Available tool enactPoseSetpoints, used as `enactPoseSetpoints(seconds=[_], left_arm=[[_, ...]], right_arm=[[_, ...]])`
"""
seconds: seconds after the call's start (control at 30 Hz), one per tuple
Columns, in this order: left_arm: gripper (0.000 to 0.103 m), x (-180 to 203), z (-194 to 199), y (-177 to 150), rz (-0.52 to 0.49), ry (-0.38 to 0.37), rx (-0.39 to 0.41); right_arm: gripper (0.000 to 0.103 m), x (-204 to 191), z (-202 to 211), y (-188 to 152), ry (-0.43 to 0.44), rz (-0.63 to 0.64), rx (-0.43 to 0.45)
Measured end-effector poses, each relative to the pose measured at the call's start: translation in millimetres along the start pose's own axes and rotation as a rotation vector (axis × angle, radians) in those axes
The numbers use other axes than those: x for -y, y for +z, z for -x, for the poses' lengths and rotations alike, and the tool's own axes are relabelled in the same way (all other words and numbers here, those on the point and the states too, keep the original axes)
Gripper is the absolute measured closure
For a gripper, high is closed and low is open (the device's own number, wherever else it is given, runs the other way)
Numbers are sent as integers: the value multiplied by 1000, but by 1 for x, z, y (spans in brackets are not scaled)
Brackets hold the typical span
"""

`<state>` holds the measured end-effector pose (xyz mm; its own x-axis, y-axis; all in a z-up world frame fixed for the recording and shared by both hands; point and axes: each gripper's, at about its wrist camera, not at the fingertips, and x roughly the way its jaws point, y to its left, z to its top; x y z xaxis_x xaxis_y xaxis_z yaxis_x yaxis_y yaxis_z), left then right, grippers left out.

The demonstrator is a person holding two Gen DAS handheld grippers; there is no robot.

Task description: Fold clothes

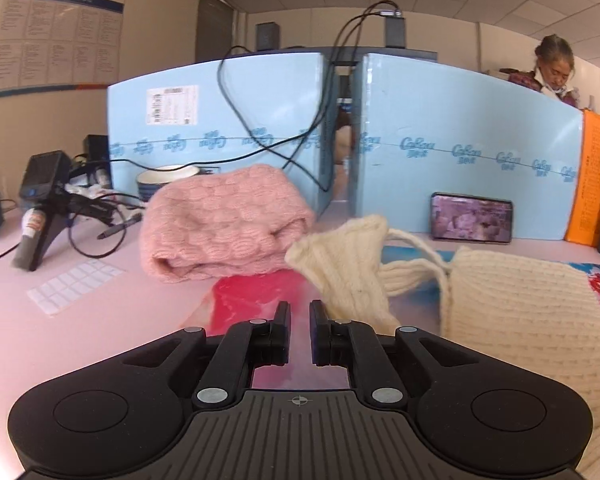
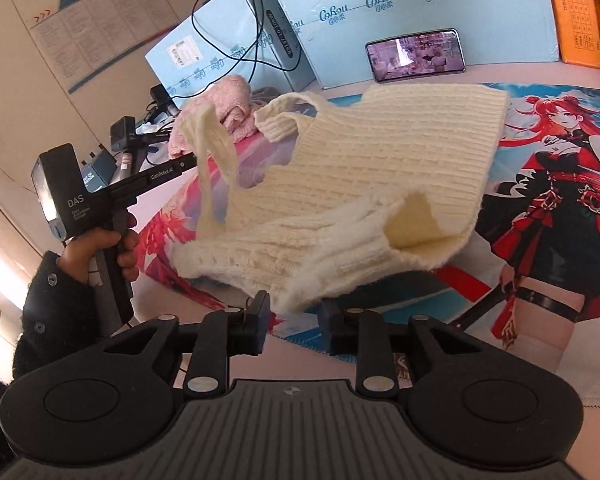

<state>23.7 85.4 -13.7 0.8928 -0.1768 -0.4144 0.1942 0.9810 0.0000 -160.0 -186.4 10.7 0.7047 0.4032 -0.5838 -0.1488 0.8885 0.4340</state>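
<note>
My right gripper [image 2: 292, 322], jaws spread, sits just under the cream sweater's [image 2: 360, 184] near hem (apparently touching), while my left gripper [image 1: 299, 320] hangs nearly closed, empty.

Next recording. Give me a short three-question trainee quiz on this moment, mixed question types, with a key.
1. True or false: the right gripper has its fingers apart, with an edge of the cream ribbed knit top hanging between them.
2. Multiple choice: the folded pink knitted sweater lies (A) on the printed anime desk mat, (B) on the pale pink table before the light blue foam boards, (C) inside the left gripper.
3. Fill in: the smartphone with a lit screen leans against a blue foam ____.

Key: 1 true; 2 B; 3 board.
</note>
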Motion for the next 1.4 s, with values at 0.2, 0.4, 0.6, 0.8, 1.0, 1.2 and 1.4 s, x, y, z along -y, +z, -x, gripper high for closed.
enactPoseSetpoints(seconds=[0.2, 0.4, 0.6, 0.8, 1.0, 1.2, 1.4], left_arm=[[37, -66, 16, -6, 182, 223, -25], [18, -63, 37, -1, 298, 27, 70], [17, -5, 49, -6, 168, -336, 111], [16, 59, 59, -49, -328, -488, 58], [16, 72, 64, -60, -429, -597, 25], [16, 50, 63, -55, -315, -484, 63], [10, -11, 44, -34, 105, -224, 72]], right_arm=[[37, -2, 19, 1, 161, 36, 4], [21, 1, 42, 9, 166, 79, 154], [21, 27, 6, 12, 102, 42, 115], [21, 27, -9, -15, 83, 134, 8], [21, 8, -8, -32, -8, 361, -8], [28, -6, -18, -45, -92, 646, -50], [61, 8, -8, -38, -116, 658, -47]])
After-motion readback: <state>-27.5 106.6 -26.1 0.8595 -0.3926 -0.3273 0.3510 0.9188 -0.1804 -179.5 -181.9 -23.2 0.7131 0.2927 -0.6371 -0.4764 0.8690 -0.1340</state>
